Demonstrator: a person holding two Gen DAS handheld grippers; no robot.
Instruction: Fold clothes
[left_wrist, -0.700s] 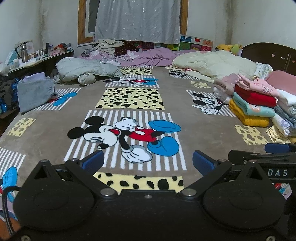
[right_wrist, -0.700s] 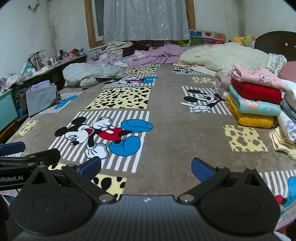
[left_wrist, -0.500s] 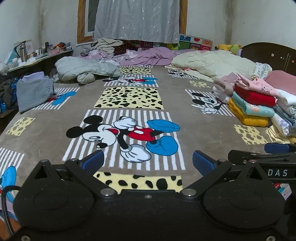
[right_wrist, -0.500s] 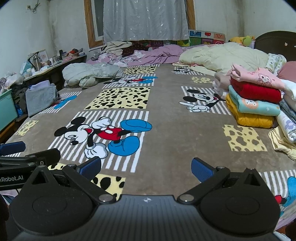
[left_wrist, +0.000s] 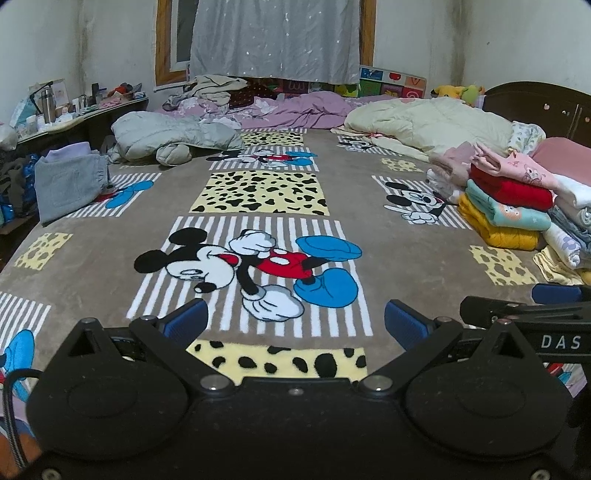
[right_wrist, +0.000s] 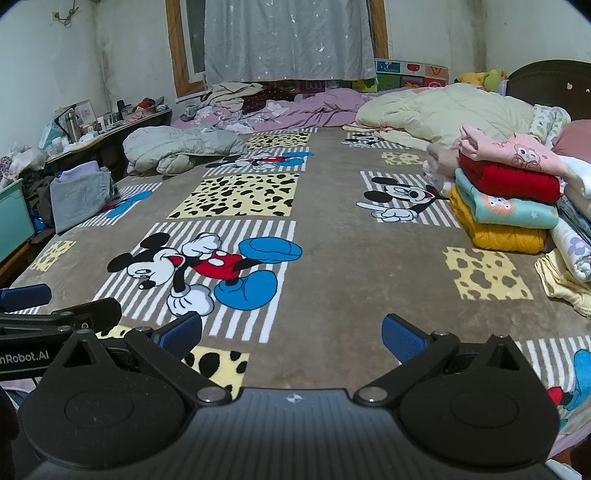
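Note:
My left gripper (left_wrist: 295, 323) is open and empty, low over the near end of a brown Mickey Mouse blanket (left_wrist: 266, 258) that covers the bed. My right gripper (right_wrist: 291, 332) is open and empty beside it, also over the blanket (right_wrist: 332, 240). A stack of folded clothes (left_wrist: 506, 206) sits at the right edge of the bed, pink on red on teal on yellow; it also shows in the right wrist view (right_wrist: 506, 199). A grey-green puffy jacket (left_wrist: 166, 136) lies unfolded at the far left. Folded grey trousers (left_wrist: 68, 184) lie at the left edge.
A cream quilt (left_wrist: 424, 122) and purple bedding (left_wrist: 306, 110) are heaped at the far end under a grey curtain (left_wrist: 273, 40). A cluttered desk (left_wrist: 66, 118) stands left of the bed. A dark wooden headboard (left_wrist: 546, 107) is at the right.
Both views have crept slightly forward and lower over the blanket. Both grippers stay open and empty.

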